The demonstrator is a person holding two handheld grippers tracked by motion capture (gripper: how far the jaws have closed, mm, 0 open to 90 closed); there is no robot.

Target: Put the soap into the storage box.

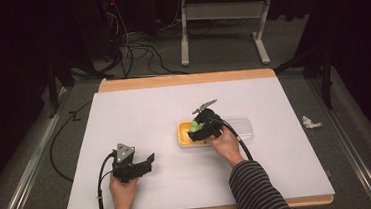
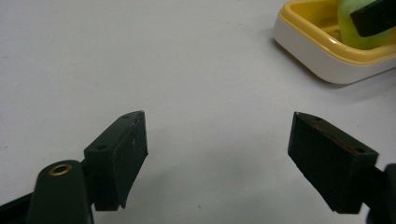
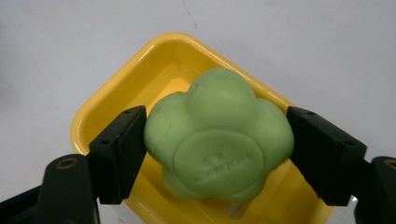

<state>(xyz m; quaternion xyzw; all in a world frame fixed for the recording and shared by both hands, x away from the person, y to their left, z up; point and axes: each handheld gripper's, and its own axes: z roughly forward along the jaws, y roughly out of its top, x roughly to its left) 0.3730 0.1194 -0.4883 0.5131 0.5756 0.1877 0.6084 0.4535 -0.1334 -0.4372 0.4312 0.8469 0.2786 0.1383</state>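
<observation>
High view: right tongs (image 1: 199, 128) over yellow tray (image 1: 183, 135) near the desk (image 1: 148, 107) centre; left tongs (image 1: 145, 165) toward the near-left corner. Left gripper view: jaws spread wide, empty, above bare desk. Right gripper view: jaws clamped on green knobbly ball (image 3: 219, 135), held over the tray.

Both grippers black: left gripper (image 1: 150, 161), right gripper (image 1: 194, 129). Blocky matte jaws with small screw holes, brass-ringed hole on the arm. Grey three-cornered plate on top of each, black cable trailing back. Dark sleeves with thin pale stripes.
</observation>
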